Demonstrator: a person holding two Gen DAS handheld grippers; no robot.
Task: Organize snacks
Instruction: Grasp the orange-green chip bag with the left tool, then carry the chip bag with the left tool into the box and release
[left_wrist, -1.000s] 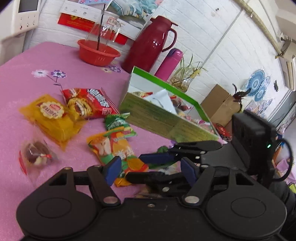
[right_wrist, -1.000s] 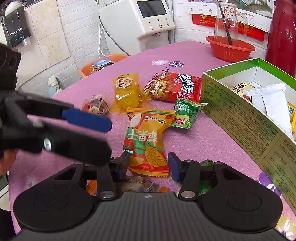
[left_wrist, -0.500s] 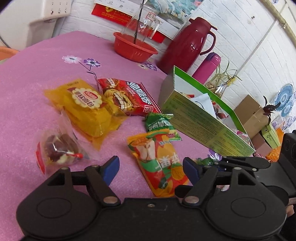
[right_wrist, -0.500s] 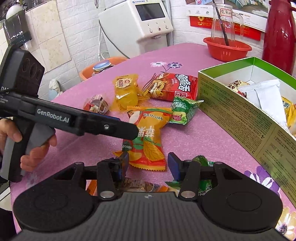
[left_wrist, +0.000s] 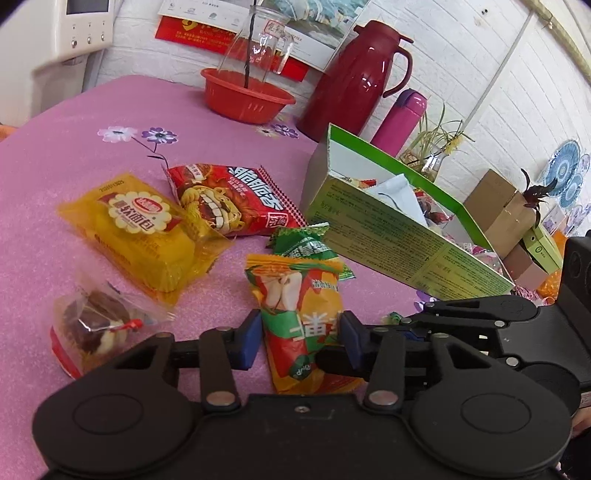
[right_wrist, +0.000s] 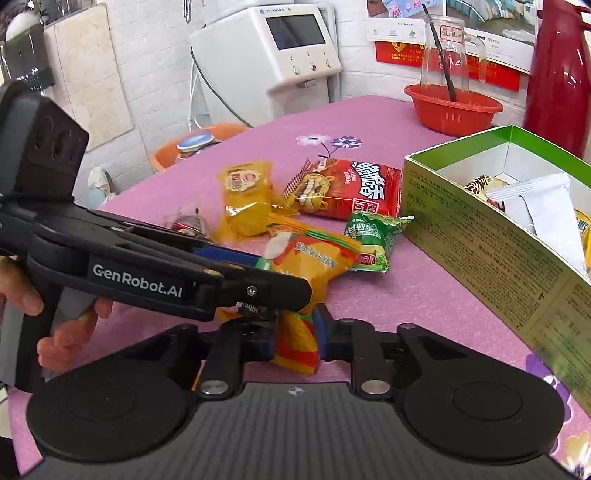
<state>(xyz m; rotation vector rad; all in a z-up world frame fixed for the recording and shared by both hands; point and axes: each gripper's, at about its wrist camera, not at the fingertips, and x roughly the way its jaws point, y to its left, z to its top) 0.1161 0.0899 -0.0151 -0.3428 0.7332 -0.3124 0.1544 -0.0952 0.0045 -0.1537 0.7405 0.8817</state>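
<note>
Snacks lay scattered on the pink cloth (left_wrist: 55, 155) beside the green box (left_wrist: 391, 236), which already held a few packets. Both grippers had just been closing on the same orange packet (left_wrist: 299, 306). The left gripper (left_wrist: 301, 338) pinched it across the middle, its blue pads (left_wrist: 247, 341) pressing the sides. The right gripper (right_wrist: 295, 338) was clamped on the packet's lower end. Near the packet lay a green sachet (left_wrist: 308, 245), touching its top edge, a red bag (left_wrist: 229, 201), a yellow bread pack (left_wrist: 140, 236) and a clear-wrapped sweet (left_wrist: 96, 325). A hand (right_wrist: 55, 325) held the left gripper's handle in the right wrist view
</note>
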